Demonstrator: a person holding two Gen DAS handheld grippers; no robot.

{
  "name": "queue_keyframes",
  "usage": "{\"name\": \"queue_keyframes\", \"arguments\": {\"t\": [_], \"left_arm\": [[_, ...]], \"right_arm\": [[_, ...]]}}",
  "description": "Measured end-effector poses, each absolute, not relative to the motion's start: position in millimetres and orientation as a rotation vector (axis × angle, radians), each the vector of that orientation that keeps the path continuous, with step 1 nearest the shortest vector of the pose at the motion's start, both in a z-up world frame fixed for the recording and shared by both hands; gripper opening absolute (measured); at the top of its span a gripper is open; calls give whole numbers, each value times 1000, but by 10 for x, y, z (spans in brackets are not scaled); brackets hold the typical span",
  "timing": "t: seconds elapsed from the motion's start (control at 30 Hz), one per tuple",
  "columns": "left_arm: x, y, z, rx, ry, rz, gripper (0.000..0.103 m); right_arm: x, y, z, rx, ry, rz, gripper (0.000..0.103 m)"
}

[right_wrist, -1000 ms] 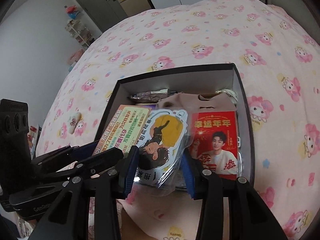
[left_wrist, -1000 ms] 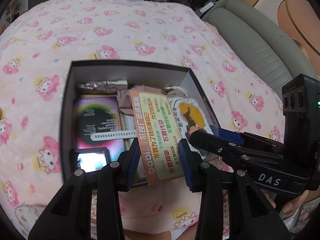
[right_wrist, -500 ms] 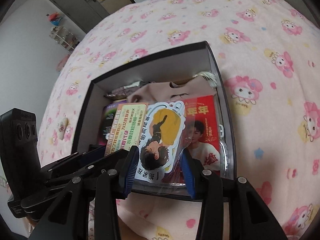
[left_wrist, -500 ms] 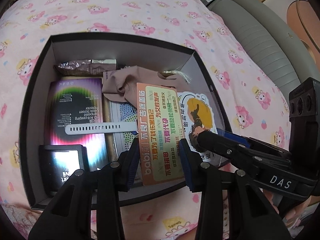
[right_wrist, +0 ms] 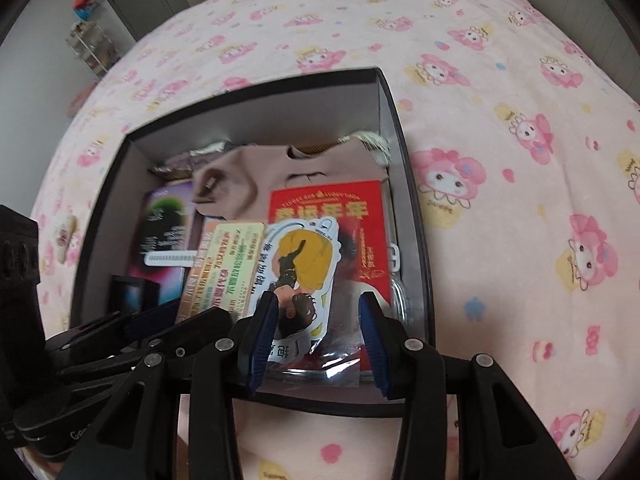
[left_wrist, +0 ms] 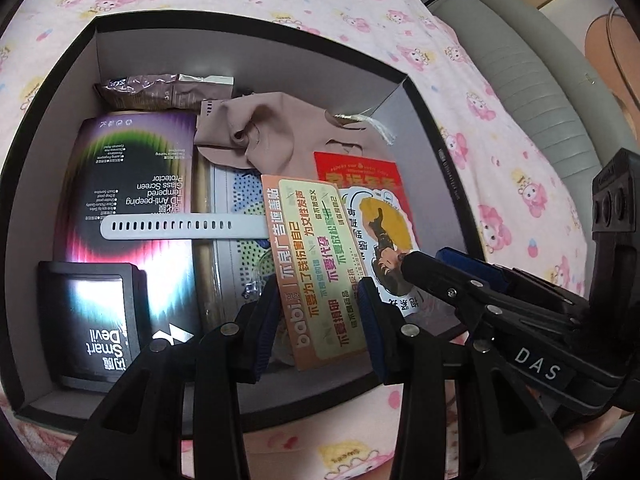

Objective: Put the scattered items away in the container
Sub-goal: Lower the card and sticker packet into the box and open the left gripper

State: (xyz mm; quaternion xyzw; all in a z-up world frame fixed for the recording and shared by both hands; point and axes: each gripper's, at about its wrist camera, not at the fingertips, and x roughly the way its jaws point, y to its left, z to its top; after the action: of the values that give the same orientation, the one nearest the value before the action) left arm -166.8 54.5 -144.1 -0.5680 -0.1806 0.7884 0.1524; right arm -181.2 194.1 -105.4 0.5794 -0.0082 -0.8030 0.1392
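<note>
A black box (left_wrist: 248, 20) with a grey lining sits on the bed, also seen in the right wrist view (right_wrist: 256, 88). My left gripper (left_wrist: 316, 300) is shut on an orange and green printed card (left_wrist: 316, 256), held over the box's near edge. My right gripper (right_wrist: 316, 320) is shut on a clear sleeve holding a yellow cartoon sticker (right_wrist: 300, 264), just right of the card. In the left wrist view the right gripper (left_wrist: 416, 264) reaches in from the right with that sticker (left_wrist: 384, 220). The left gripper (right_wrist: 192, 316) shows at the lower left of the right wrist view.
Inside the box lie a screen protector pack (left_wrist: 136, 184), a small black box (left_wrist: 92, 320), a white strap (left_wrist: 180, 226), beige cloth (left_wrist: 276, 136), a red envelope (right_wrist: 332, 216) and a foil sachet (left_wrist: 160, 88). Pink patterned bedding (right_wrist: 500, 160) surrounds it. A grey padded headboard (left_wrist: 520, 64) stands at the right.
Both grippers have come down toward the box with the card and the sticker still in them. The box now fills much more of both views.
</note>
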Motion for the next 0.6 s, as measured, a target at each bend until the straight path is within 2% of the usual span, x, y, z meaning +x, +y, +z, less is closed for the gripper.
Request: {"name": "queue_keyframes", "arguments": {"t": [0.17,0.33,0.47,0.6], "left_arm": [[-1710,612,-1491,-1659,-469,2257,38],[-1763,741,-1515,-1718,-324,2292,38],[-1777,737,-1496,-1725,-299,2297,39],[-1763,610,-1435,-1673,-404,2307,41]], "right_arm": [[-1830,1951,-1107,1705,10,-2336,39],[-1802,1940,-1074,1693,96,-2388,39],[-1821,2013,-1025,1680,7,-2381,39],[-1836,2086,-958,1636,-107,-2383,39]]}}
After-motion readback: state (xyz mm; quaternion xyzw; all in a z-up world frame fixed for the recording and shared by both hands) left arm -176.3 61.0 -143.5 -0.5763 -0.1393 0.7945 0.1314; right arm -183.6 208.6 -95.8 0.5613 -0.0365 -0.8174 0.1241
